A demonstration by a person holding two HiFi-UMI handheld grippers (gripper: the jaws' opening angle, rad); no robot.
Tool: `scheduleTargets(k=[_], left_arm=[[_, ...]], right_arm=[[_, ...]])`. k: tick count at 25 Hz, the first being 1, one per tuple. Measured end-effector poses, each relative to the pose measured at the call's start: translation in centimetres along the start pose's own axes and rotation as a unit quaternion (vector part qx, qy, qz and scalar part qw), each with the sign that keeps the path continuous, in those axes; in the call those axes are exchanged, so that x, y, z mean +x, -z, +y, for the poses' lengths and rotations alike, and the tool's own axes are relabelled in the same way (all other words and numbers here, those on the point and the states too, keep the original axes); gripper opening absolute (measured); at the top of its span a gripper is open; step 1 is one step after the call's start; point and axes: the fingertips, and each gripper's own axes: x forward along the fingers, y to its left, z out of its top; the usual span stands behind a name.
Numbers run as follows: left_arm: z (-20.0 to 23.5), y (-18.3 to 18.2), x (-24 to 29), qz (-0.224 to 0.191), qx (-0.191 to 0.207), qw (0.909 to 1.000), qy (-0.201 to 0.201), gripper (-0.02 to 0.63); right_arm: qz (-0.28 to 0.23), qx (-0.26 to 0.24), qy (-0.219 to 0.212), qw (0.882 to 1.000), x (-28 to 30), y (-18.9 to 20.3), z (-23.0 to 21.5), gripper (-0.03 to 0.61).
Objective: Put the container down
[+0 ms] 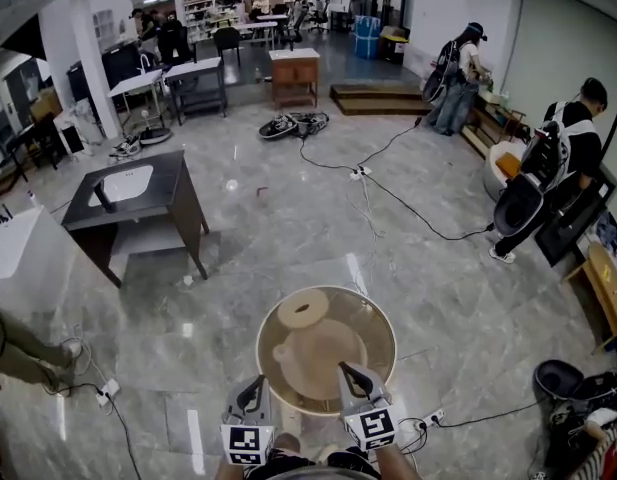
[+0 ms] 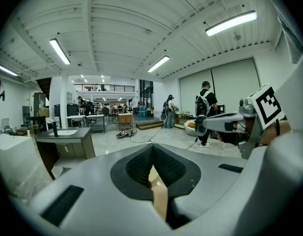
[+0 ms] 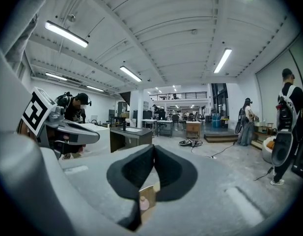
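Marble floor [image 1: 288, 238] | container [image 1: 386, 326] near rim clamped: left gripper [image 1: 253, 384], right gripper [image 1: 349, 372]

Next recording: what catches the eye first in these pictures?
A wide, round, tan container dominates the bottom centre of the head view, held above the marble floor by the left hand-held gripper and right hand-held gripper, each shut on its near rim. Farther off, a dark sink cabinet stands at left and a black cable runs across the floor.

Looks like a big open lab-slash-office hall: polished marble floor [image 1: 288, 248], cables [image 1: 403, 208] trailing across it, desks [image 1: 193, 68] at the back, strip lights [image 2: 231, 22] on a bare ceiling.
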Motion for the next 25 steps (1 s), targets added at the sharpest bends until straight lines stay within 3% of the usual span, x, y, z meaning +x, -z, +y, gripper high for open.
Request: scheduleTargets(k=[9, 25], left_arm=[[-1.7, 0.3, -4.4, -0.005, 0.005, 1.0, -0.003, 0.017], [-1.9, 0.3, -3.3, -0.005, 0.002, 1.0, -0.006, 0.017]], right_arm=[[-0.011, -0.003, 0.008, 1.0, -4.3, -0.5, 1.7, 0.002], [-0.015, 0.004, 0.004, 1.0, -4.2, -0.2, 0.9, 0.0]])
